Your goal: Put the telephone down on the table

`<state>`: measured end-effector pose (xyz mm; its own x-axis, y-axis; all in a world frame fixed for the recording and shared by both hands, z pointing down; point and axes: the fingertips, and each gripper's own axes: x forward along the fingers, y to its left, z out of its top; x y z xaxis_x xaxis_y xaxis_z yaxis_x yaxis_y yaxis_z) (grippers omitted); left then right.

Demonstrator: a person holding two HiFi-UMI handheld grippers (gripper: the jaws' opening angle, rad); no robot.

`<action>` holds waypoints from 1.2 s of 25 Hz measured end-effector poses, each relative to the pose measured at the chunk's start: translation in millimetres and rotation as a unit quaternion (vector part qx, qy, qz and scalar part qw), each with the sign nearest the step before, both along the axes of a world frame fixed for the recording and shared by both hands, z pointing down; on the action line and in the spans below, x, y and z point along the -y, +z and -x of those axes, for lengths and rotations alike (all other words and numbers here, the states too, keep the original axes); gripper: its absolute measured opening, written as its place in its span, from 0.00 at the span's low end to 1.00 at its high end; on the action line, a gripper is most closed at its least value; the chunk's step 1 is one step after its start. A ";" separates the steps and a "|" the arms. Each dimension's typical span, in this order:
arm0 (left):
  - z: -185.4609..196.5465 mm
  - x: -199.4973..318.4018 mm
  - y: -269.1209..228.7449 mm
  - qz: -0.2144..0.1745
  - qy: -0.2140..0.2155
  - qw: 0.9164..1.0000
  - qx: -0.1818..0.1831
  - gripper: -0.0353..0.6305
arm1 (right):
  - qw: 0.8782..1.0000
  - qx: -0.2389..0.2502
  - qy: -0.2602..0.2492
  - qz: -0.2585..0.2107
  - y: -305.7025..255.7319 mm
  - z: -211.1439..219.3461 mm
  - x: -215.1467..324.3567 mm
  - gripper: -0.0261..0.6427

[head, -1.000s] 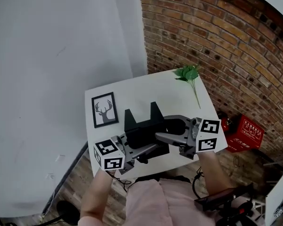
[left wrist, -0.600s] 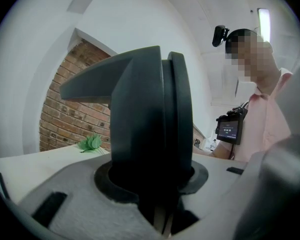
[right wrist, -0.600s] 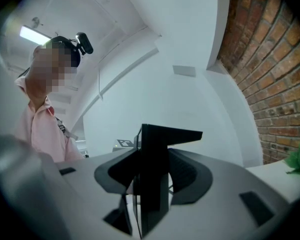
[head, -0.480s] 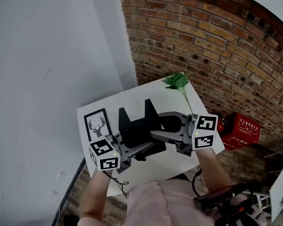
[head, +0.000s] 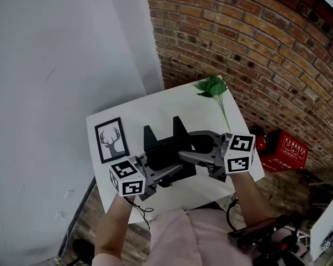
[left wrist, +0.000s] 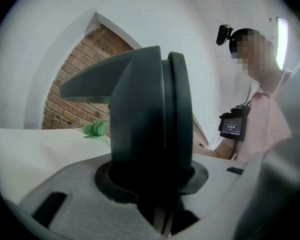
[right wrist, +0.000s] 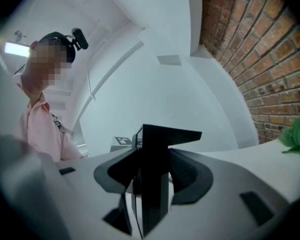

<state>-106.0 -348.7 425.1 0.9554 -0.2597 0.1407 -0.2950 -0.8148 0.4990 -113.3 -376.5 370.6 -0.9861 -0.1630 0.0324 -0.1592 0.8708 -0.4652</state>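
Left gripper [head: 169, 173] and right gripper [head: 191, 148] have carried the phone [head: 161, 151] further in over the table [head: 155, 107], slightly lower. Both clamp it, though the right jaws have just eased a little. Touchdown looks close; more lowering is needed.

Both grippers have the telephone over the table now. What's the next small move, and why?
Probably lower both grippers together, level, until it rests. The left gripper and right gripper each clamp the black telephone over bare white table, clear of the framed deer picture; the right jaws just opened slightly. Contact underneath isn't visible.
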 end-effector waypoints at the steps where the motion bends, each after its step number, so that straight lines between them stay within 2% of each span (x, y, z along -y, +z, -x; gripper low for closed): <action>1: -1.4 0.6 3.7 0.004 -0.002 1.000 -0.001 0.30 | 1.000 -0.001 -0.001 0.005 3.9 -1.2 1.0 0.33; 13: -13.5 2.2 51.6 0.064 -0.015 0.998 0.000 0.30 | 0.998 -0.019 -0.005 0.061 54.6 -12.7 8.1 0.34; 19: -12.6 1.5 84.9 0.091 -0.016 0.996 0.013 0.30 | 0.996 -0.046 -0.003 0.073 87.9 -15.0 10.3 0.33; 23: -12.1 -0.1 94.7 0.124 -0.010 0.992 -0.025 0.30 | 0.995 -0.028 -0.006 0.096 98.8 -13.6 12.4 0.31; 30: -15.4 4.8 126.1 0.160 -0.008 0.987 -0.029 0.30 | 0.989 -0.049 0.010 0.136 134.2 -16.6 20.0 0.31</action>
